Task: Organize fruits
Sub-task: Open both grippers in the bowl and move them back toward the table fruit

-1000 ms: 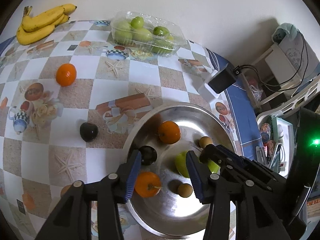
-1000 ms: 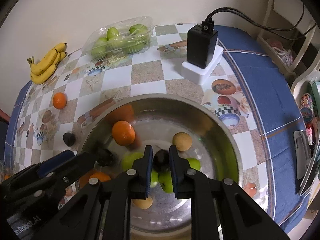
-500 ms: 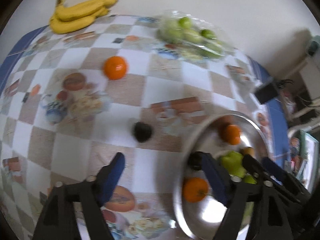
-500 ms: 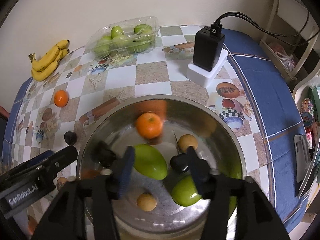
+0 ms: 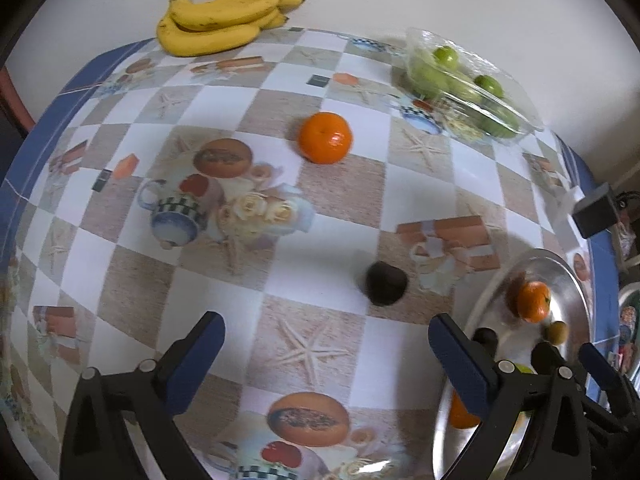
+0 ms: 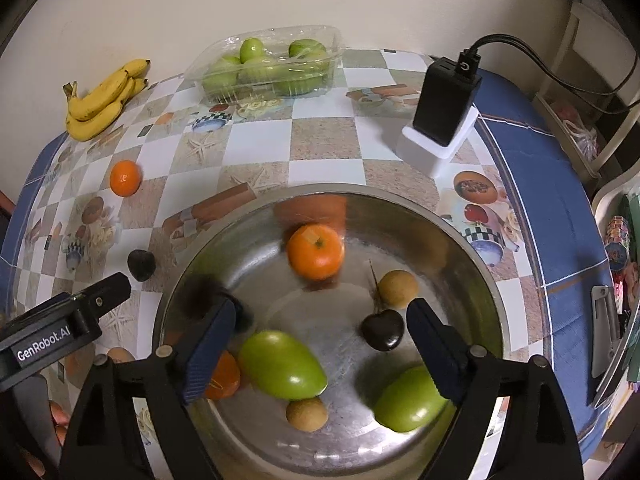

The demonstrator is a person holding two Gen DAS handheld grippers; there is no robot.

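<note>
- The right gripper (image 6: 316,346) hangs over the steel bowl (image 6: 460,248), its jaws opening and already wide, gripping nothing.
- A dark heart-shaped fruit (image 6: 383,330) lies loose on the bowl floor between the blue pads, nearer the right-hand one but apart from it.
- A long green fruit (image 6: 282,364) also lies between the pads; a second green fruit (image 6: 408,400) sits partly under the right-hand finger.
- Also in the bowl: an orange (image 6: 316,251) toward the far side, two small tan fruits (image 6: 398,289) (image 6: 307,413), and another orange (image 6: 224,376) half hidden behind the left-hand finger.
- A dark blurred shape (image 6: 202,292) sits by the bowl's left wall; it may be another dark fruit, but the blur makes it hard to tell.
- The left gripper (image 5: 326,354) points down at the checked tablecloth (image 5: 140,272) beside the bowl, jaws opening wide with only bare cloth between them.
- A dark fruit on the cloth (image 5: 385,283) lies just beyond the left gripper's right-hand pad, near the bowl's rim.
- A loose orange (image 5: 325,137) sits farther out, well apart from the bowl.
- A bunch of bananas (image 5: 224,20) rests at the table's far edge by the wall.
- A clear plastic tray of green fruits (image 6: 272,66) stands near the wall.
- A black charger on a white base (image 6: 444,108) stands beyond the bowl.
</note>
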